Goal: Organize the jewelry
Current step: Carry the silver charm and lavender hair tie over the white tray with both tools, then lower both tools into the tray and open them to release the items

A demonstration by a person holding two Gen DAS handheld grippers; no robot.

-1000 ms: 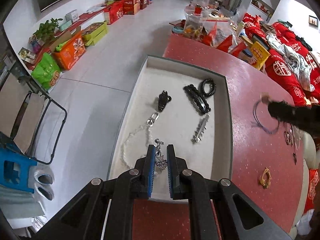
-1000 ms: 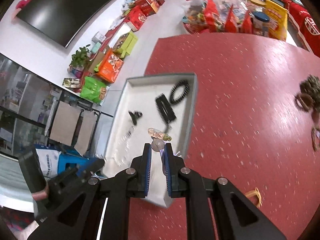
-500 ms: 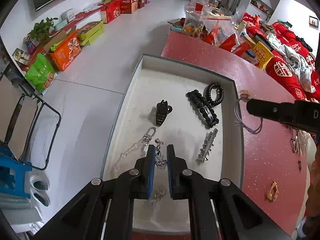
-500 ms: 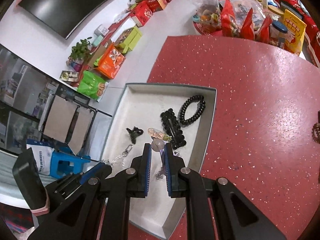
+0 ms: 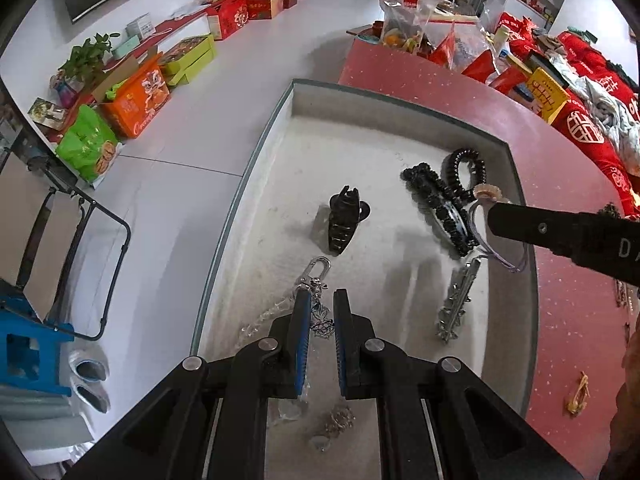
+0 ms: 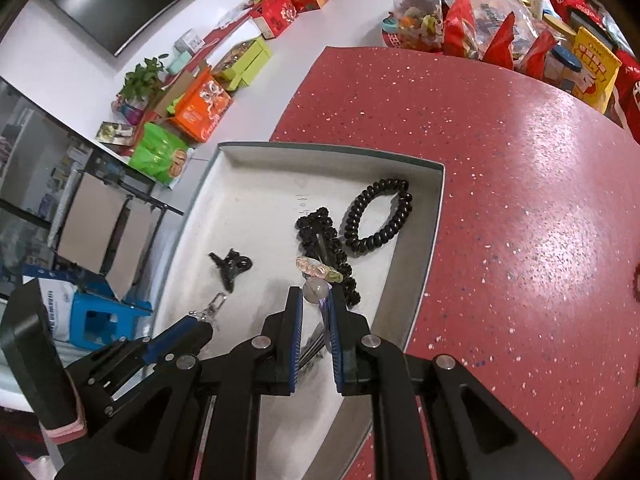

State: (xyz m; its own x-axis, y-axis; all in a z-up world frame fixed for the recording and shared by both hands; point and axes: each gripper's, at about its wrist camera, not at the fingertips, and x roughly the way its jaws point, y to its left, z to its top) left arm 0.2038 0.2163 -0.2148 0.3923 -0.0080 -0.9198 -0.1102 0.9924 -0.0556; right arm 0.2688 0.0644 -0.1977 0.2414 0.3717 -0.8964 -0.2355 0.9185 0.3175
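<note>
A white tray (image 5: 400, 104) sits at the left edge of the red table. My left gripper (image 5: 320, 300) hangs over its near part, shut on a silver chain (image 5: 322, 318) that dangles between the fingers. My right gripper (image 6: 316, 300) is over the tray's right side, shut on a purple cord bracelet with a clear bead (image 6: 314, 290) and coloured charms (image 6: 318, 270); the bracelet also shows in the left wrist view (image 5: 486, 232). In the tray lie a black claw clip (image 5: 344, 220), a black beaded barrette (image 5: 436, 204), a black coil hair tie (image 5: 464, 172) and a silver spiked clip (image 5: 458, 300).
A silver keychain clasp with a clear chain (image 5: 316, 270) lies in the tray near my left fingers. A yellow hair band (image 5: 578, 394) lies on the red table (image 6: 520, 200) to the right. Snack bags and jars (image 6: 500, 28) crowd the far table end.
My right gripper has carried the bracelet left from over the table to above the tray's right side. My left gripper has moved forward over the tray with the chain.
</note>
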